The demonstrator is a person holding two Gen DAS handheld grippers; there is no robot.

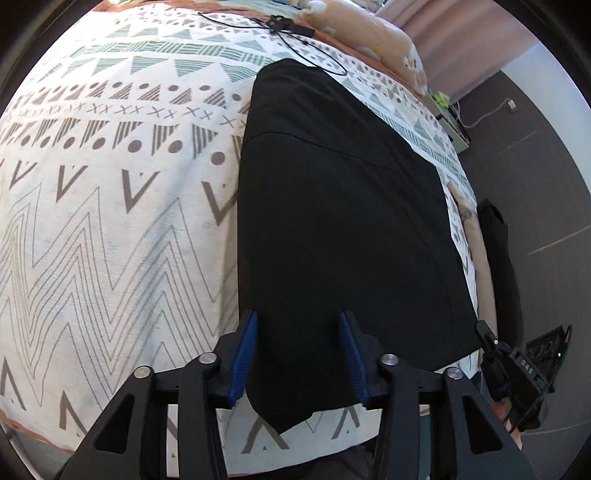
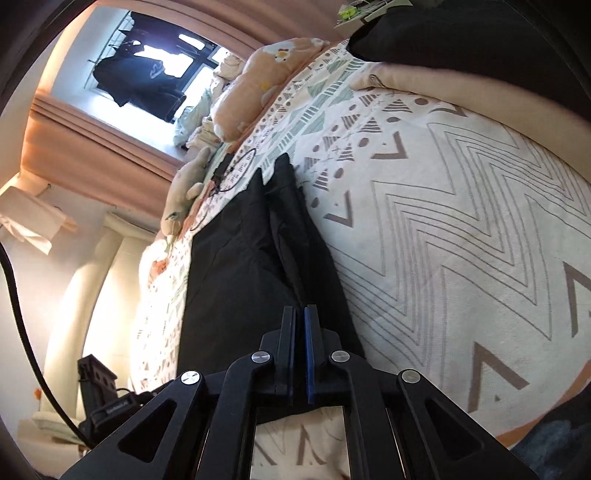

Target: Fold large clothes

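A large black garment (image 1: 332,203) lies flat on the patterned bed cover (image 1: 110,221), stretching away from me. In the left wrist view its near corner lies between the spread fingers of my left gripper (image 1: 297,321), and the blue pads (image 1: 245,347) do not press on it. At the garment's near right corner sits my right gripper (image 1: 484,328). In the right wrist view the right gripper (image 2: 299,314) has its jaws together, pinching the black garment (image 2: 240,266) at its near edge. A fold ridge runs up the cloth from there.
A peach pillow (image 1: 369,33) and a thin black cable (image 1: 295,33) lie at the bed's far end. A plush toy (image 2: 188,188) sits beside them. Another dark cloth (image 1: 495,240) hangs at the bed's right edge above dark floor (image 1: 535,166). Dark clothes hang at the window (image 2: 147,81).
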